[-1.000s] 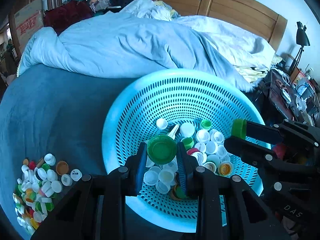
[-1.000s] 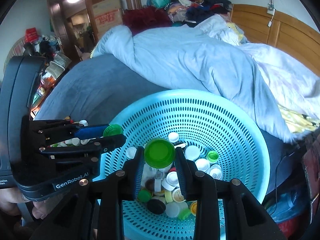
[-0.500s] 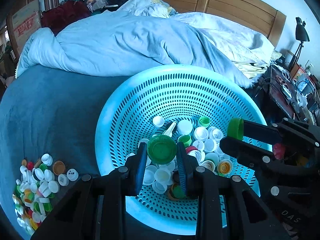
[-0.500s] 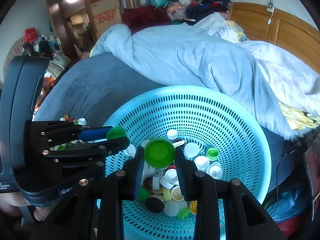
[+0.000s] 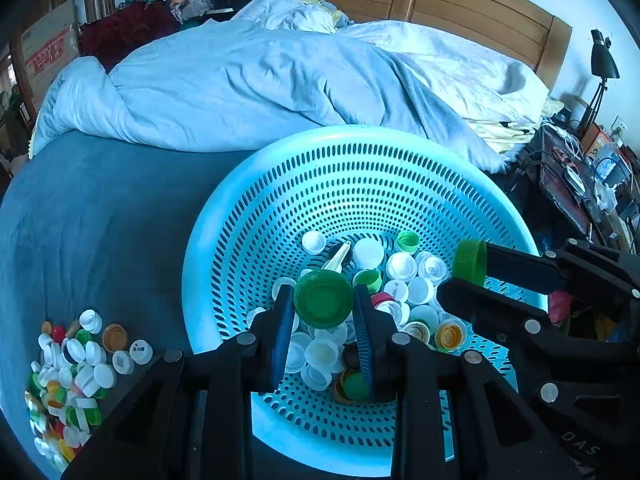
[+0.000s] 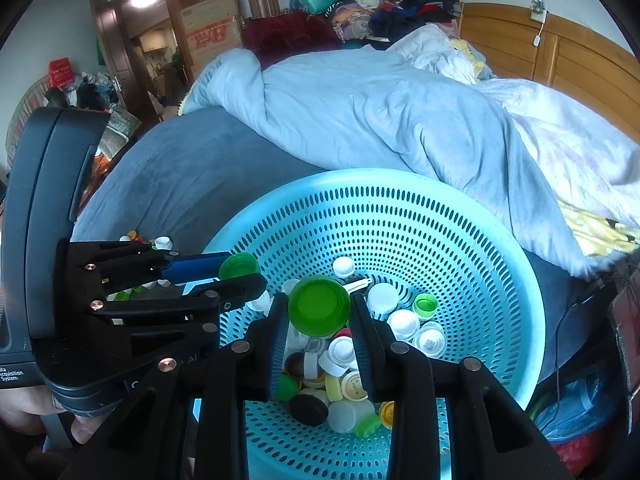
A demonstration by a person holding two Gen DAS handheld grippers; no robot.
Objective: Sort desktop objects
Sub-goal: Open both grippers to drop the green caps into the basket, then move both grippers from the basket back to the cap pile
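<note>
Both-handed: the left gripper (image 5: 323,305) and right gripper (image 6: 319,309) each pinch a light, rigid green cap by its rim, above the basket (image 5: 280,184).

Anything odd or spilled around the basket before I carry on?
Nothing looks spilled or broken. A white scoop-like piece lies among the caps in the blue basket, the only non-cap there. Both grippers, left and right, hold green caps over the basket.
</note>
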